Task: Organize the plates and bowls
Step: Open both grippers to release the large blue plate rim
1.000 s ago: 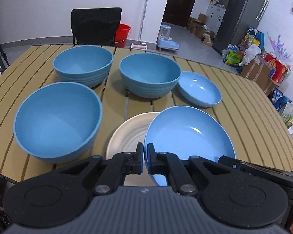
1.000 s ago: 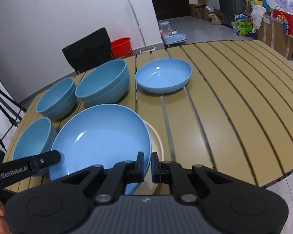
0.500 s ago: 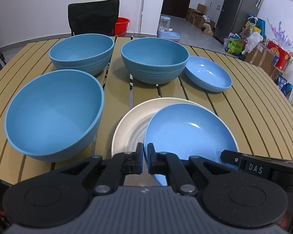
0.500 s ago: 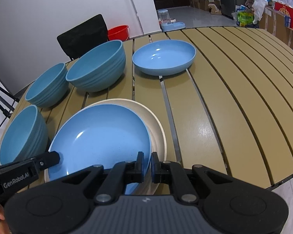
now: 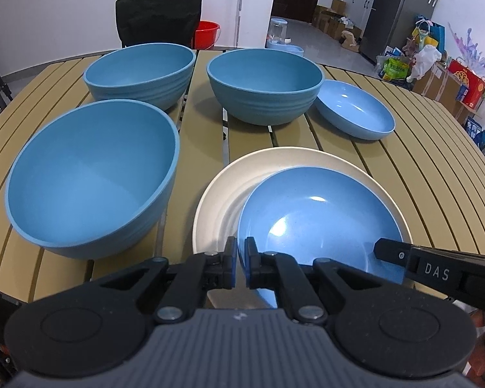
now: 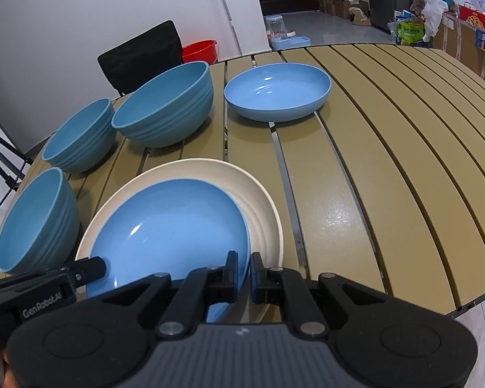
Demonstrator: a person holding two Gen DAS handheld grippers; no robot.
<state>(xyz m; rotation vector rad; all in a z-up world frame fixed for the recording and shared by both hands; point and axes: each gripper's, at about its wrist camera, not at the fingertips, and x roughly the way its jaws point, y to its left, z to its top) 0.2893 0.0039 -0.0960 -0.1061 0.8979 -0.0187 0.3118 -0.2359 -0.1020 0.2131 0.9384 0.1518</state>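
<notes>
the blue plate (image 5: 320, 223) sits off-centre inside the cream plate (image 5: 229, 194), pinched at its near rim by the left gripper (image 5: 239, 266) and the right gripper (image 6: 242, 274). if one gripper lets go first, the plate could tip or skid toward the near bowl (image 5: 90, 174).

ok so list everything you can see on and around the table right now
deep bowls: three, blue, left half of the table
shallow plates: two, blue, one alone at the far side, one held in the cream plate
cream plate: one, near edge
table: one, tan slats
chair: one, black, behind the table
bucket: one, red, on the floor
left gripper: jaws shut on the near plate's rim
right gripper: jaws shut on the same plate
</notes>
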